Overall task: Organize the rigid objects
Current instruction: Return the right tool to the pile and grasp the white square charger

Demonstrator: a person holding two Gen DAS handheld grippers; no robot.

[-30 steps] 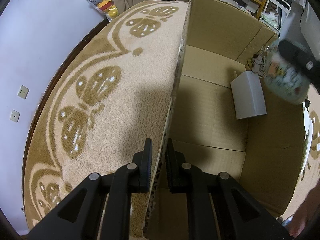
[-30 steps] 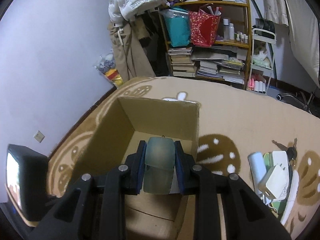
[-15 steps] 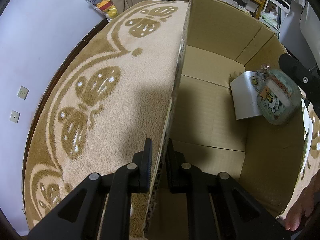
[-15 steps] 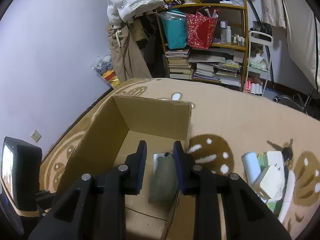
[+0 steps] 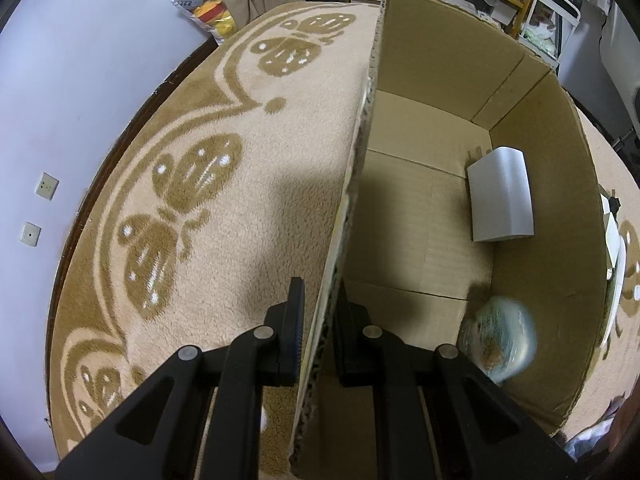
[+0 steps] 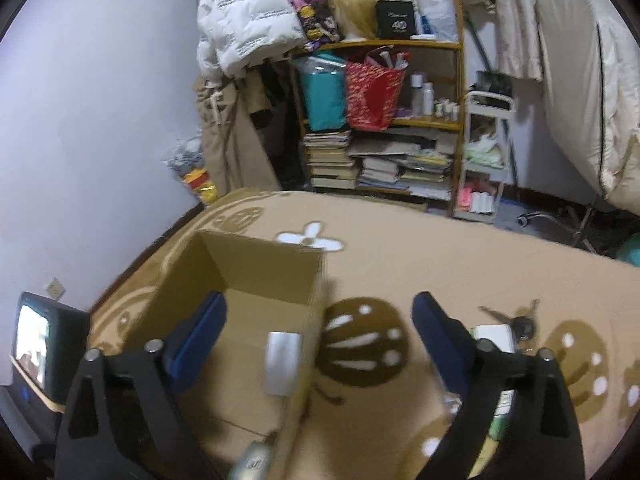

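Left gripper [image 5: 318, 320]: fingers narrow, clamped on the cardboard box [image 5: 552, 200] left wall. Inside the box, a grey case [image 5: 502, 196] lies by the right wall; a blurred printed jar [image 5: 498, 338] sits at the near right corner. Right gripper [image 6: 320, 344]: fingers wide, holding nothing.

An open cardboard box [image 5: 460, 80] stood on the floor. A grey flat case [image 5: 502, 196] lay against its far wall, and a blurred, pale green printed jar [image 5: 498, 338] sat nearer inside.
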